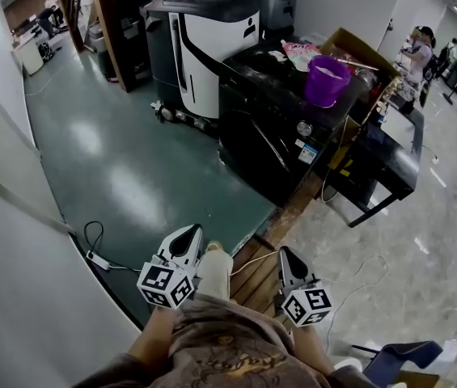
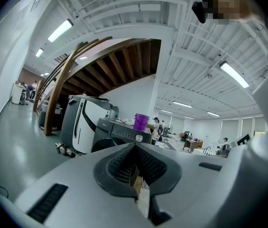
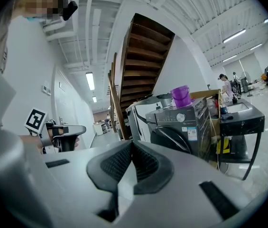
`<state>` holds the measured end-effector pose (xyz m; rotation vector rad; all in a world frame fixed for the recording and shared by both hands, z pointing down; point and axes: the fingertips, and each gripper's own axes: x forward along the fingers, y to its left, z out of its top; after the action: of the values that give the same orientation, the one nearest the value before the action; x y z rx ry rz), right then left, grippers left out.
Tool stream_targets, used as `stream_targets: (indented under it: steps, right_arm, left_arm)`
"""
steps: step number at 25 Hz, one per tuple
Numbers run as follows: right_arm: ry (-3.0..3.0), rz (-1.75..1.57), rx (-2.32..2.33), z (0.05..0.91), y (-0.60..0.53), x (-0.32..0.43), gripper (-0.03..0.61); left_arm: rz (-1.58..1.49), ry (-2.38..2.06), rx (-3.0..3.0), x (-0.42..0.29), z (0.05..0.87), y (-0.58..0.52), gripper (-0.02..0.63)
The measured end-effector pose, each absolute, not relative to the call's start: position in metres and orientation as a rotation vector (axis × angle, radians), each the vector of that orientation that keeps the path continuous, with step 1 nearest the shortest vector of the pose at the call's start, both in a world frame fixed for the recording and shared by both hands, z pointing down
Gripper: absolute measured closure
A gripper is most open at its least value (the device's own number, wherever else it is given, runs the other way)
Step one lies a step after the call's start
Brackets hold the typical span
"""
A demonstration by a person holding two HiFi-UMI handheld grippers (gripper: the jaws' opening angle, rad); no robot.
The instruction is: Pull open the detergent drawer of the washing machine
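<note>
The dark washing machine [image 1: 281,140] stands across the room, its round door facing the green floor, with a purple bucket [image 1: 327,79] on its top. Its control strip with a round knob [image 3: 177,118] shows in both gripper views; the drawer front lies flush in that strip and I cannot make it out separately. My left gripper [image 1: 189,233] and right gripper [image 1: 286,255] are held low, close to the person's body and far from the machine [image 2: 117,136]. Both point toward it. The jaws of the left gripper [image 2: 134,147] and the right gripper [image 3: 132,143] are closed with nothing between them.
A white-and-black floor machine [image 1: 212,43] stands left of the washer. A cardboard box [image 1: 359,51] and a black table [image 1: 390,160] lie to its right. A wooden strip [image 1: 293,212] runs along the floor toward me. A white wall [image 1: 18,249] and a power strip [image 1: 99,259] are on my left.
</note>
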<state>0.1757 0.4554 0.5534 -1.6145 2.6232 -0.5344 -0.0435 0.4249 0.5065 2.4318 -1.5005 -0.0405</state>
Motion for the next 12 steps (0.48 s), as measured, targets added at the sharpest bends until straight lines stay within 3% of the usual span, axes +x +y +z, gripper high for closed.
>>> stream_targets:
  steps: [12]
  right_arm:
    - [2.641, -0.547, -1.62, 0.564, 0.402, 0.178, 0.577]
  left_arm:
    - [-0.033, -1.486, 2.428, -0.041, 0.512, 0.371, 0.592]
